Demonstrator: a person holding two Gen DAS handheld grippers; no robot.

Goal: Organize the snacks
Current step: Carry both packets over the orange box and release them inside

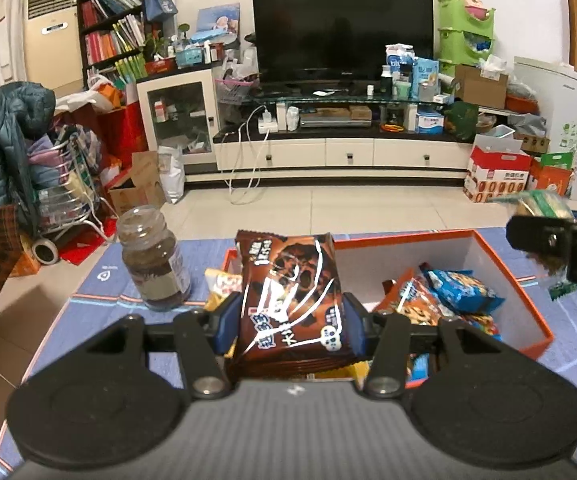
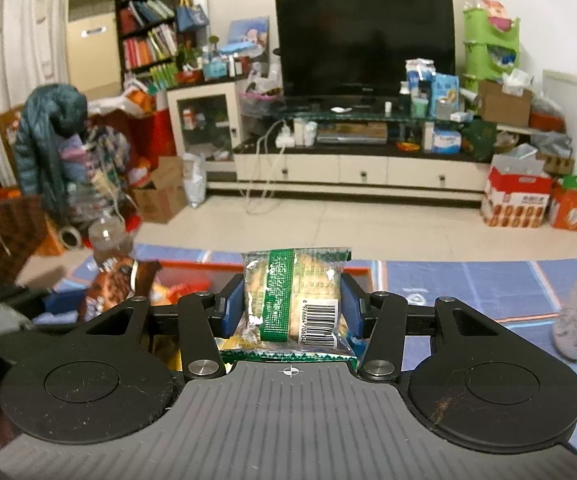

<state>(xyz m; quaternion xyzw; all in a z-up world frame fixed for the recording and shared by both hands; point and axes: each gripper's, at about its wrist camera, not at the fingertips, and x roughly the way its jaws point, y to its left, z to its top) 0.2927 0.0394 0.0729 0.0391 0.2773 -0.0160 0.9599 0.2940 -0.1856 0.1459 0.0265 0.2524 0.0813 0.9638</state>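
Left gripper (image 1: 290,318) clamps a brown chocolate snack packet (image 1: 291,300); right gripper (image 2: 292,306) clamps a green cracker packet (image 2: 294,300). Both packets held above orange box (image 1: 528,280) on blue checked tablecloth (image 1: 576,340). Television (image 1: 342,28) on white cabinet (image 1: 348,152), tiled floor (image 1: 368,208).

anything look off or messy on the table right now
Nothing looks spilled or damaged. The snack packets lie jumbled in the orange box. The jar stands upright with no lid, left of the box. The left hand-held gripper holds a brown packet, the right hand-held gripper a green one.
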